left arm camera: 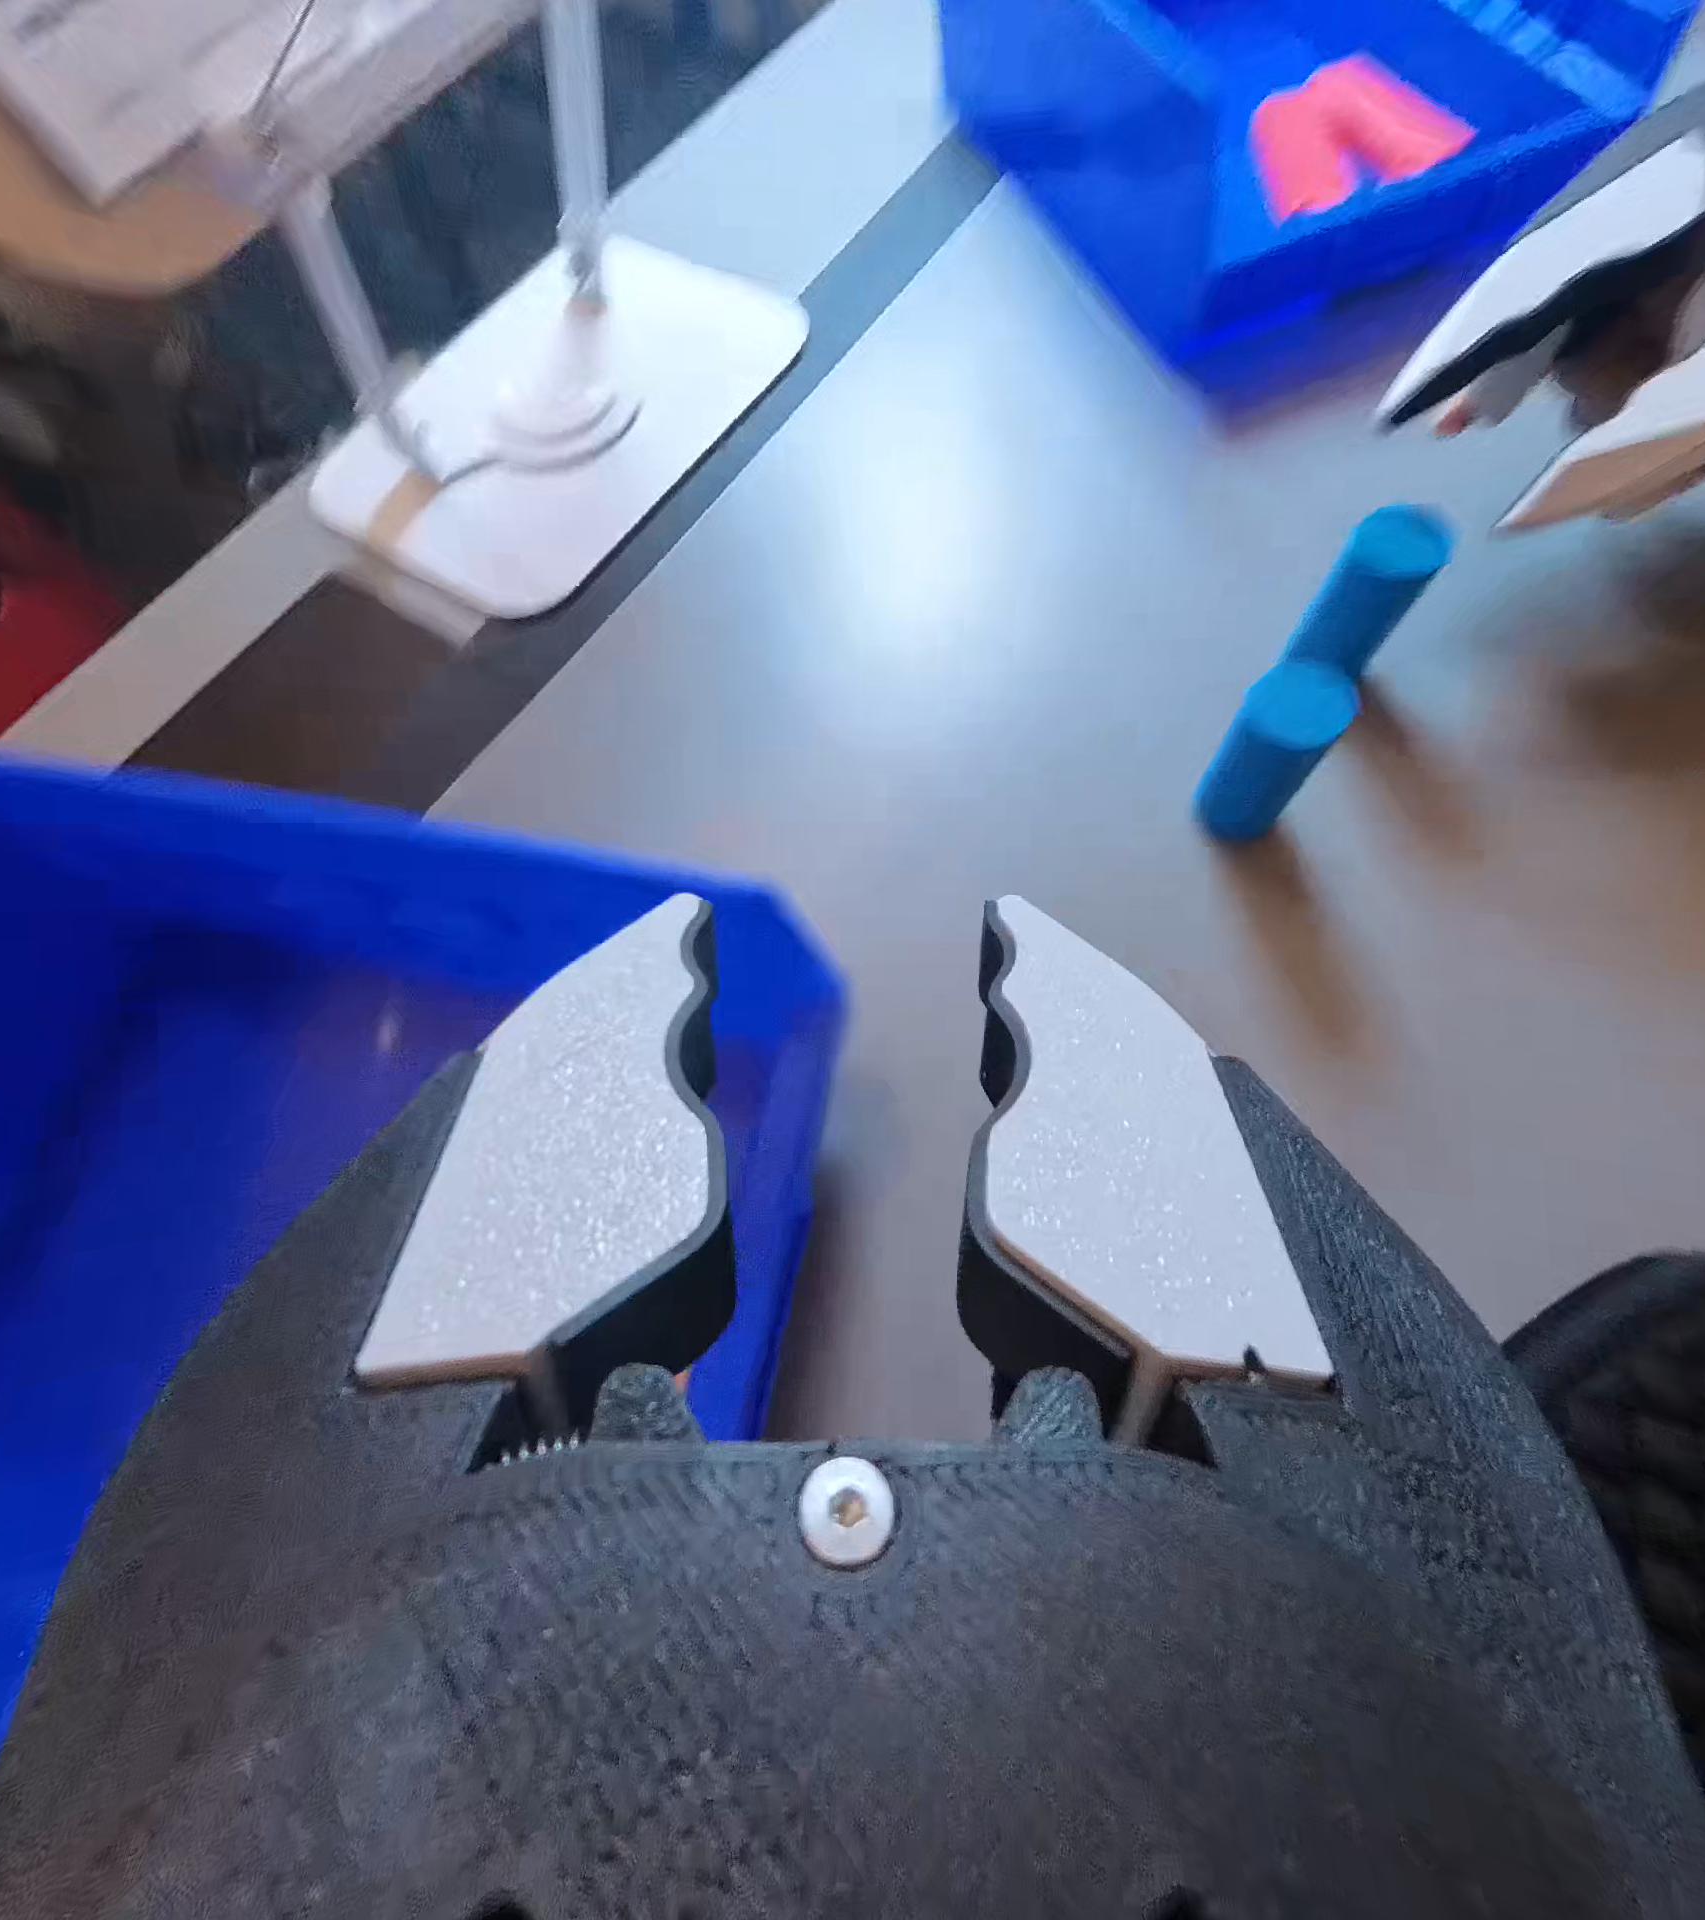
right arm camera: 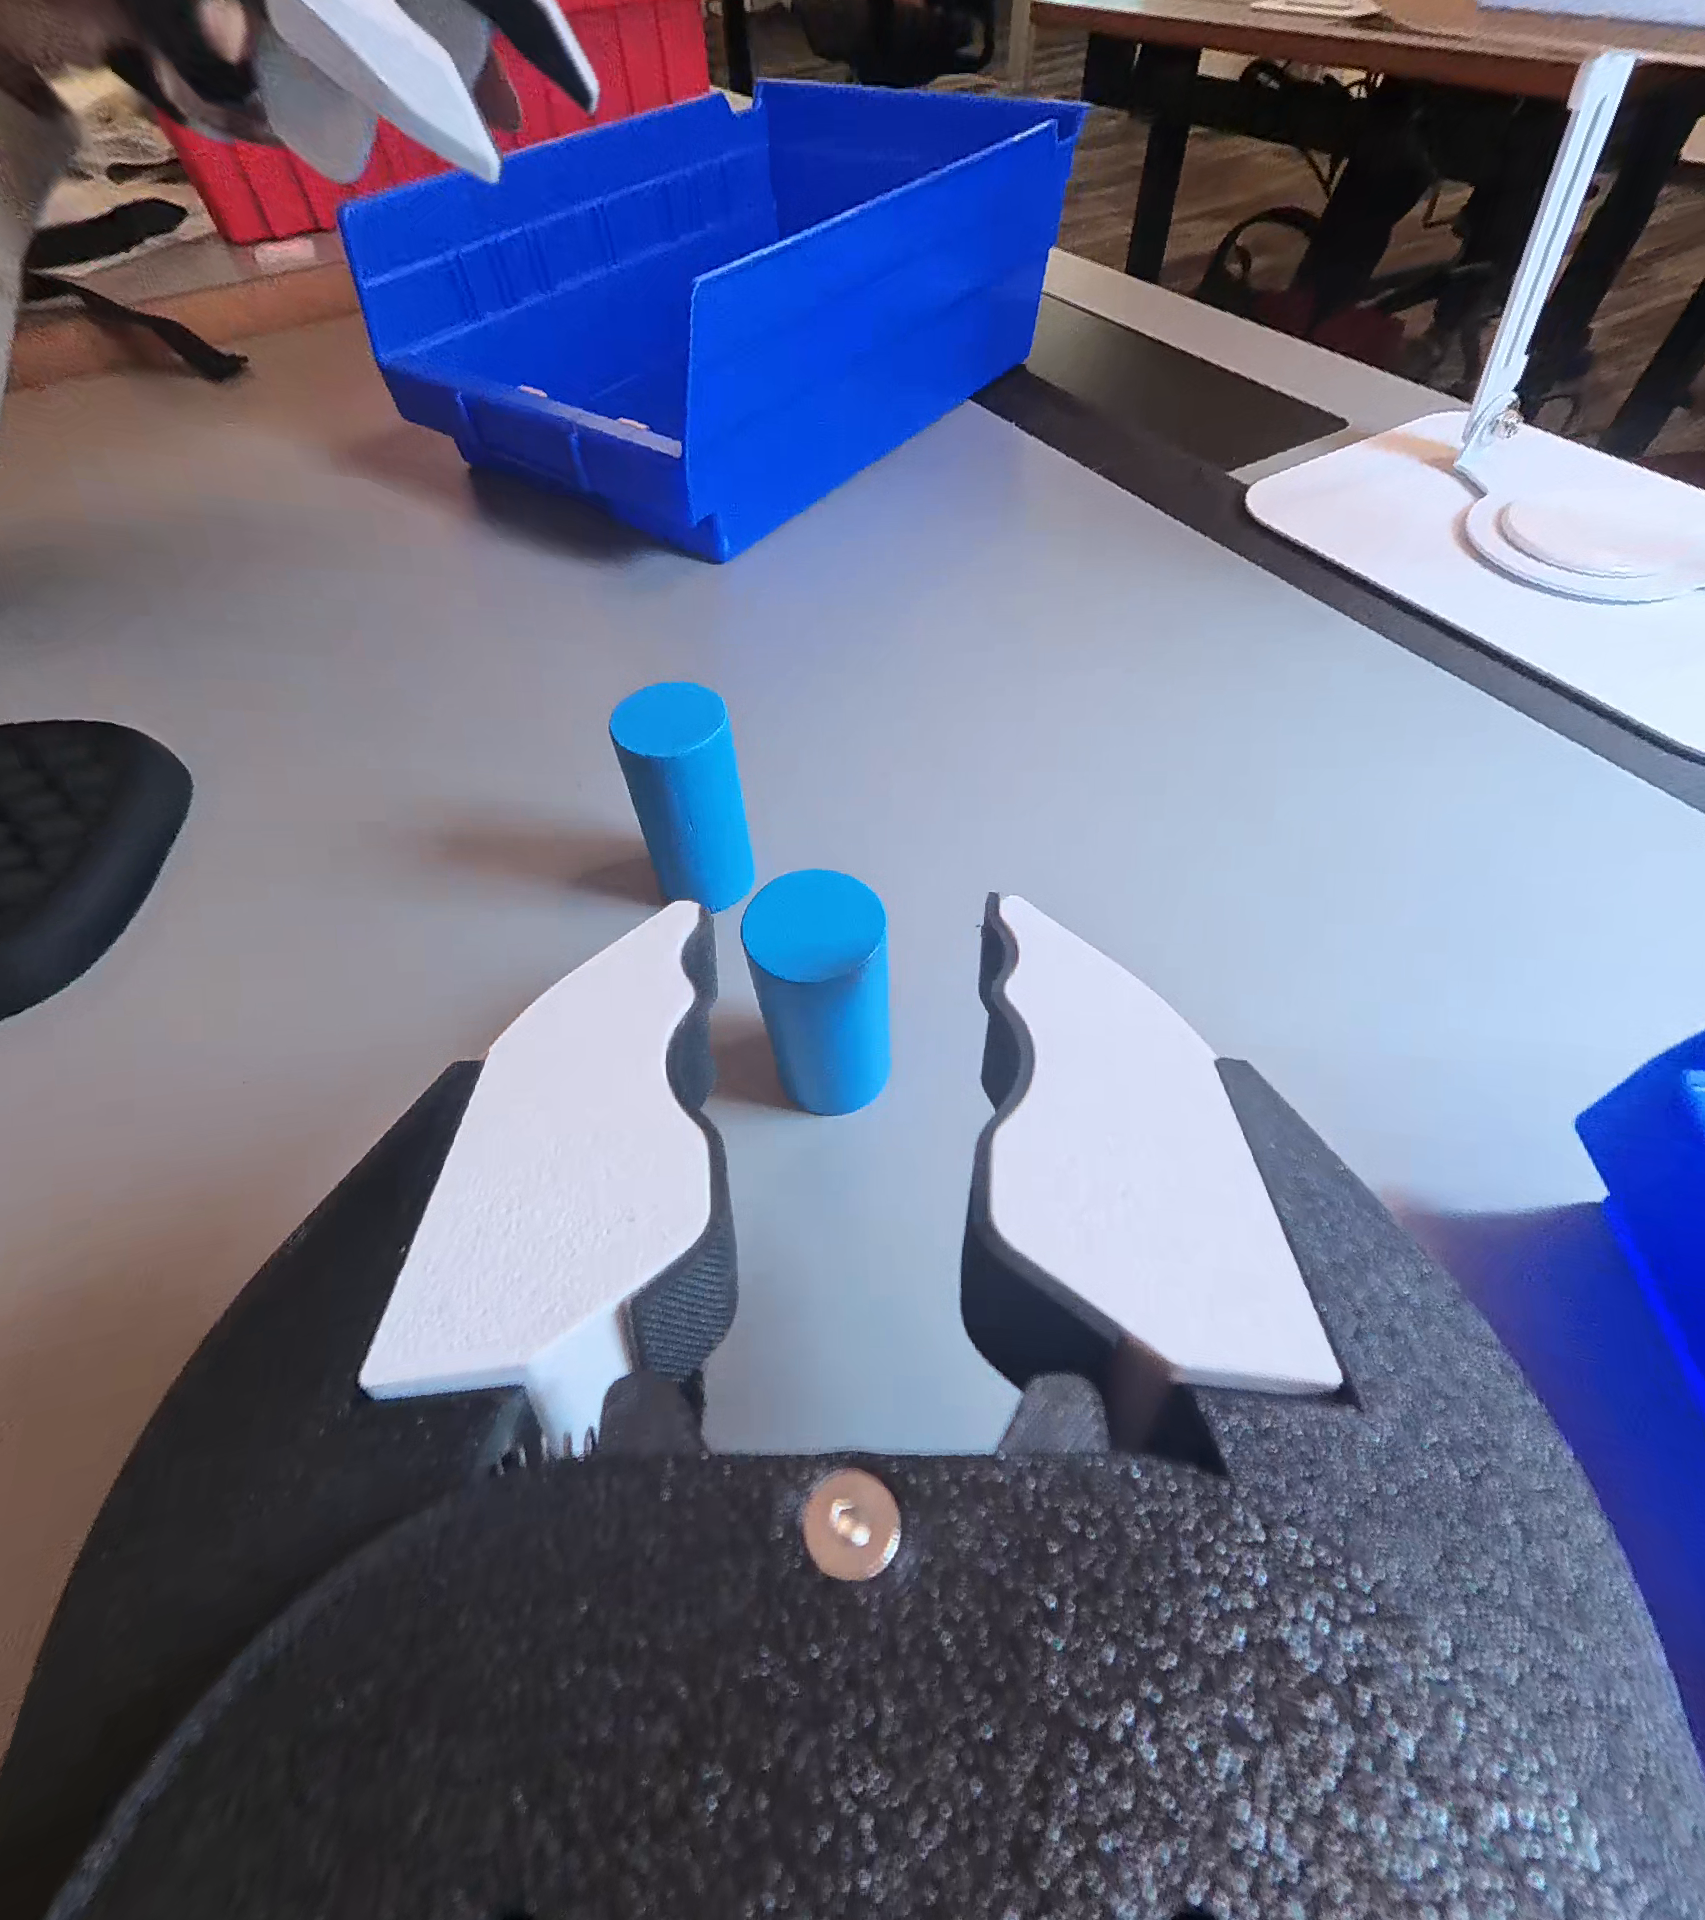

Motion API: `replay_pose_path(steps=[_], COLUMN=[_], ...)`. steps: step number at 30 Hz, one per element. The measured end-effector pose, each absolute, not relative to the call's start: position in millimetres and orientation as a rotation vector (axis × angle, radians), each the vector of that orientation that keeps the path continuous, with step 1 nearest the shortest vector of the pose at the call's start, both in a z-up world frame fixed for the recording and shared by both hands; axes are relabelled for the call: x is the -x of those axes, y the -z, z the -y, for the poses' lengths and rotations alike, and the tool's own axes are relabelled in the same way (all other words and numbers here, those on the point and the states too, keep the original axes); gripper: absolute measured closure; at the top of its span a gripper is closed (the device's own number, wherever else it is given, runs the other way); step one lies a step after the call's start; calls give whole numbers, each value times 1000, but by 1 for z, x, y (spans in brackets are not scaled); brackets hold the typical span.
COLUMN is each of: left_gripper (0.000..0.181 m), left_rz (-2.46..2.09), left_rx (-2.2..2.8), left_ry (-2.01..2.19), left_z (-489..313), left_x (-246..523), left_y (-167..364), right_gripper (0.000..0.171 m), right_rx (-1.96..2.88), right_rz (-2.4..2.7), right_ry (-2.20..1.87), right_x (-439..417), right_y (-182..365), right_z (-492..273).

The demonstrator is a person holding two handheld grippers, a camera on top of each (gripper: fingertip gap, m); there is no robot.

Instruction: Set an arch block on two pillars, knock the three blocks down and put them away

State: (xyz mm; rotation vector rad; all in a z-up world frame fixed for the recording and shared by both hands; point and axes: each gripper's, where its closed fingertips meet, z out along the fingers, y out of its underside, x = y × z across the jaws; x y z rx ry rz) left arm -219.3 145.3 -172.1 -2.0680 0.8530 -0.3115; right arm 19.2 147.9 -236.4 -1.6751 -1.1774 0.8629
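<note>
Pink arch block (left arm camera: pixel 1347 130) lying in far blue bin (left arm camera: pixel 1118 208), not yet fetched. Two blue pillars (right arm camera: pixel 817 987) upright, close together. Right gripper (right arm camera: pixel 843 914) open, empty, near; left gripper (left arm camera: pixel 843 935) likewise. Risk: toppling pillars by stray contact.

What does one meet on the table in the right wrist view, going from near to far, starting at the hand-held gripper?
Right hand-held gripper, open → nearer blue pillar, standing between its fingers → farther blue pillar, also upright → open blue bin at the far side of the table.
</note>
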Motion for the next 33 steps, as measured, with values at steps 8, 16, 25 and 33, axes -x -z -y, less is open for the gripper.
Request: replay_pose_path(steps=[8,16,25,33], left_gripper=[135,139,138,148], left_rz=[-971,-1162,-1208,-1128], left_rx=[2633,2793,2788,2660], left_ry=[218,288,238,106], left_z=[-137,-135,-154,-167], left_x=[333,334,330,341], left_y=[259,282,286,269], right_gripper=[123,124,125,125], right_rx=[1692,1706,1717,1724], right_rz=[1213,1221,1235,1226], right_ry=[-867,-861,-831,-844], right_x=[-14,-17,-20,-20], right_y=[242,247,250,250], right_z=[-144,-143,-143,-144])
